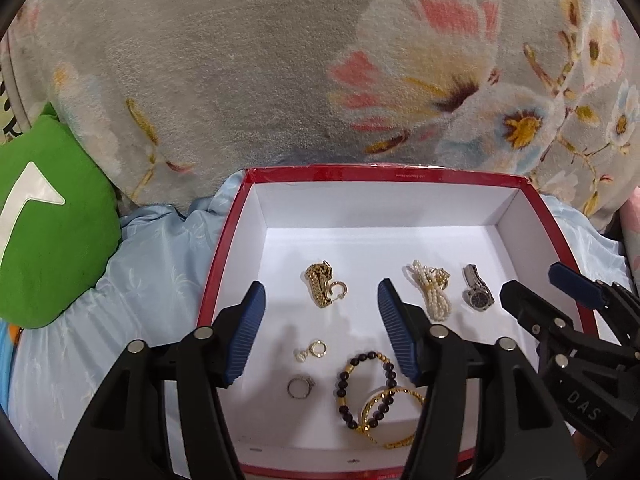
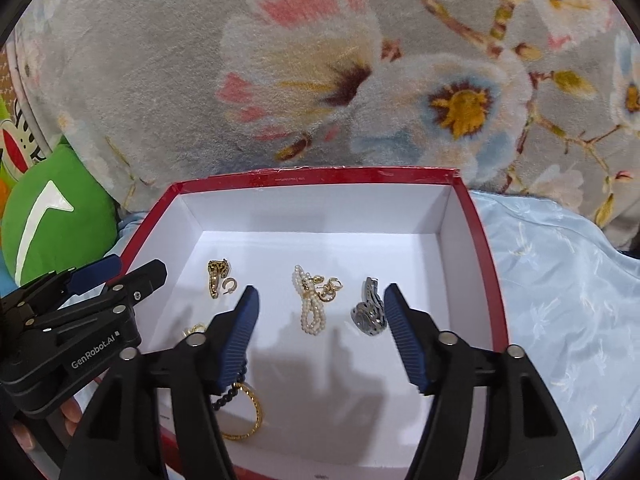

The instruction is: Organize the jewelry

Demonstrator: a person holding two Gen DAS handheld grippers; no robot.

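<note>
Both claws hang over the red-rimmed box (image 1: 224,268), spread wide and holding nothing: the left gripper (image 1: 320,334) above the beaded bracelet (image 1: 362,384), gold bangle (image 1: 394,416), silver ring (image 1: 298,386) and small earring (image 1: 312,350), the right gripper (image 2: 320,336) nearer the watch (image 2: 368,312). Farther in lie the pearl strand (image 1: 430,290) and gold chain (image 1: 320,284), with the floral blanket (image 1: 240,60) beyond the box.

A red box (image 1: 224,264) with a white inside holds the jewelry. Gold chain (image 1: 319,285) lies at 11 o'clock, pearl strand (image 1: 431,294) at 1, watch (image 1: 477,294) at 2. Small earring (image 1: 312,350) and silver ring (image 1: 299,387) lie at 7, beaded bracelet (image 1: 366,388) overlapping a gold bangle (image 1: 394,416) at 6.
</note>
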